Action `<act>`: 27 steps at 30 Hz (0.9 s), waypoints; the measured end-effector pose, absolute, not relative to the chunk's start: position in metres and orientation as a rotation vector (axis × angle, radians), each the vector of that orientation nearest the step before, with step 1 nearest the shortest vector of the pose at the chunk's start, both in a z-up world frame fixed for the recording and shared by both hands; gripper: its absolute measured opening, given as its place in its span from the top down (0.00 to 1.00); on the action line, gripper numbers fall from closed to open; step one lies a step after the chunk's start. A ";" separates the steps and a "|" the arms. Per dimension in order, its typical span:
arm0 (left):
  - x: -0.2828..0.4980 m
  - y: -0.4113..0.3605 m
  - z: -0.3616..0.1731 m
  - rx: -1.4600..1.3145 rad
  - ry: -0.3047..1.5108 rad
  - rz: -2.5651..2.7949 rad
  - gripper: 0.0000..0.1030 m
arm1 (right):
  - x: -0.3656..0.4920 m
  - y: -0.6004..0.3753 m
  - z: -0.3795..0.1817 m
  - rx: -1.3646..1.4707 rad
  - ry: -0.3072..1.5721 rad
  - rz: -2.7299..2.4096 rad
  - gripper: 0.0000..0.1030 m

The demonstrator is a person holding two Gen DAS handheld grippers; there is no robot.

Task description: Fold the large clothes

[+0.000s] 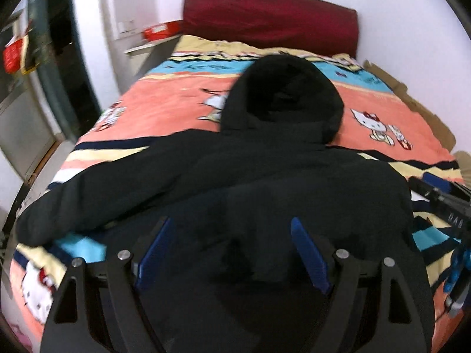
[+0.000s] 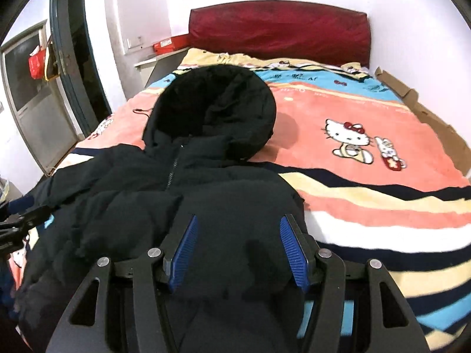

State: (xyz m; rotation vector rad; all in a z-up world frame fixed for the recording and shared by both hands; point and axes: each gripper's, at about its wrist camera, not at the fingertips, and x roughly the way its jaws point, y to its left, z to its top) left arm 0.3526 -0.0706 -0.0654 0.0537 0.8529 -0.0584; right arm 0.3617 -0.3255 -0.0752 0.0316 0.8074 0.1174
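A black hooded puffer jacket lies front up on the bed, hood toward the headboard and zip showing. One sleeve stretches out to the left. My left gripper hovers over the jacket's body, blue pads wide apart, open, nothing pinched. My right gripper hangs over the jacket's right edge with its pads apart and black fabric lying below them, not squeezed. In the left wrist view the right gripper sits at the jacket's right side. The left gripper shows at the left edge of the right wrist view.
The bed carries a striped cartoon-cat blanket and a dark red headboard. Cardboard lines the bed's right side by the wall. A bedside shelf with a red box and a doorway stand to the left.
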 end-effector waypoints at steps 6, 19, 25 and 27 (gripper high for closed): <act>0.408 -0.113 -0.106 0.045 0.913 -0.082 0.22 | 0.392 -0.321 -0.119 0.036 0.834 0.151 0.44; 0.407 -0.012 -0.149 0.057 1.030 0.135 0.20 | 0.390 -0.358 -0.153 0.052 0.871 0.143 0.43; 0.385 -0.027 -0.113 0.048 0.930 0.116 0.21 | 0.378 -0.366 -0.134 0.043 0.854 0.099 0.44; 0.384 -0.041 -0.110 0.053 0.913 0.078 0.21 | 0.373 -0.353 -0.123 0.045 0.829 0.137 0.43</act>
